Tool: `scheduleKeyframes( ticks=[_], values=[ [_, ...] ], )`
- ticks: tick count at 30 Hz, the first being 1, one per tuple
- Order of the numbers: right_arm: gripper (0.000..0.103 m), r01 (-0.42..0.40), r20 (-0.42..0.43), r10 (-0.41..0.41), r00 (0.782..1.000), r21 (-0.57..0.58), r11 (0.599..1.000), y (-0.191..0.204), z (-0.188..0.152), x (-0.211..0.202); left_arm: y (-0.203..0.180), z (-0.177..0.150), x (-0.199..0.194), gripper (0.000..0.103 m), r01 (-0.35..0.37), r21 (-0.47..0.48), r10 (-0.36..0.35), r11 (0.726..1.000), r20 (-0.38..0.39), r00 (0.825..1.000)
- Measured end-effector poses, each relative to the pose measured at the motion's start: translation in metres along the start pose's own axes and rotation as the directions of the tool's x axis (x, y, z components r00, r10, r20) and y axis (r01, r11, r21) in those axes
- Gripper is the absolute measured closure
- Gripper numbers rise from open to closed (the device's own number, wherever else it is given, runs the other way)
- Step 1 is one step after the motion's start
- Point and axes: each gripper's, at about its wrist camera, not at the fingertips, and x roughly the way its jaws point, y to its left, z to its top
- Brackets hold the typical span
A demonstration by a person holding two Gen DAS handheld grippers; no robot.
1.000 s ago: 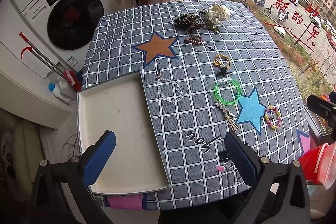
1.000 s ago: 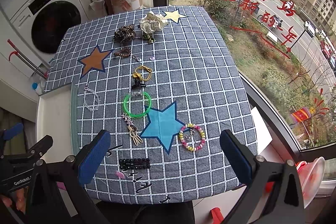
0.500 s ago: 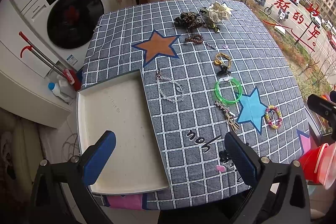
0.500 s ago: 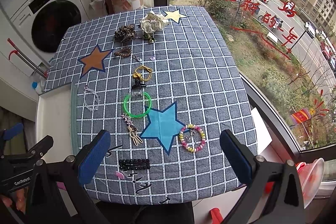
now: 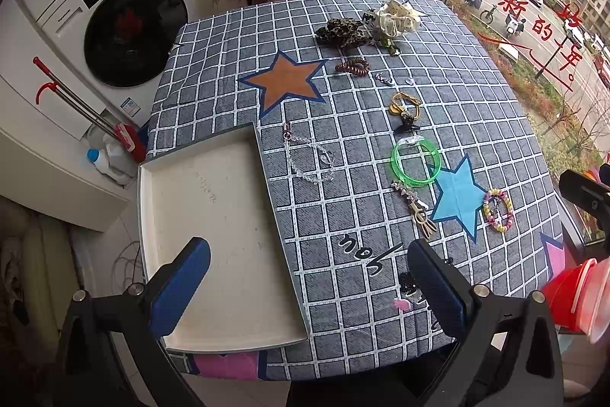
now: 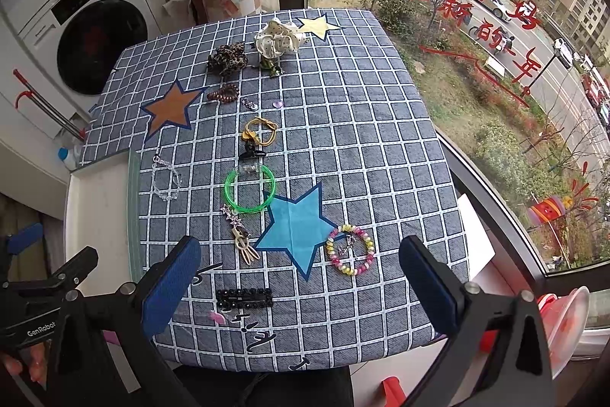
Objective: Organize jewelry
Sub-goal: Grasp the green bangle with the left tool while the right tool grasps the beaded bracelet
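Jewelry is spread in a loose line down the middle of the surface (image 6: 362,147), which is covered by a grey checked cloth printed with stars. At the far end a cream scrunchie (image 6: 278,39) lies beside a leopard scrunchie (image 6: 227,58), with a brown coil tie (image 6: 223,93) a little nearer. Further along, a yellow hair tie (image 6: 260,131) and a black claw clip (image 6: 251,151) are seen, then a green bangle (image 6: 249,191) touching the tip of the blue star. A beaded multicolour bracelet (image 6: 350,250) rests just right of that star, and a black rhinestone clip (image 6: 244,298) lies nearest the front edge. A clear bead chain (image 5: 310,159) is laid just beside the white tray (image 5: 213,216), which sits at the left edge of the surface with nothing seen in it. The left gripper (image 5: 309,287) is held spread wide above the tray's near corner, gripping nothing. The right gripper (image 6: 299,283) is likewise spread wide above the front of the cloth, gripping nothing.
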Motion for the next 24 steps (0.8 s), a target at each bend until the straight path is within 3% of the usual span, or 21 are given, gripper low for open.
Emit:
scheduleKeyframes(
  ticks=[12,24],
  values=[
    [0.000,-0.001,-0.105,0.009,0.994,0.074,0.997,-0.032,-0.015,0.037,-0.010,0.008,0.051,0.000,0.026,0.003,-0.026,1.000,-0.135,0.990],
    [0.000,0.047,-0.294,0.003,0.956,0.163,0.985,-0.090,-0.039,0.115,-0.050,0.022,0.116,0.000,0.064,0.034,-0.054,0.997,-0.245,0.968]
  ],
)
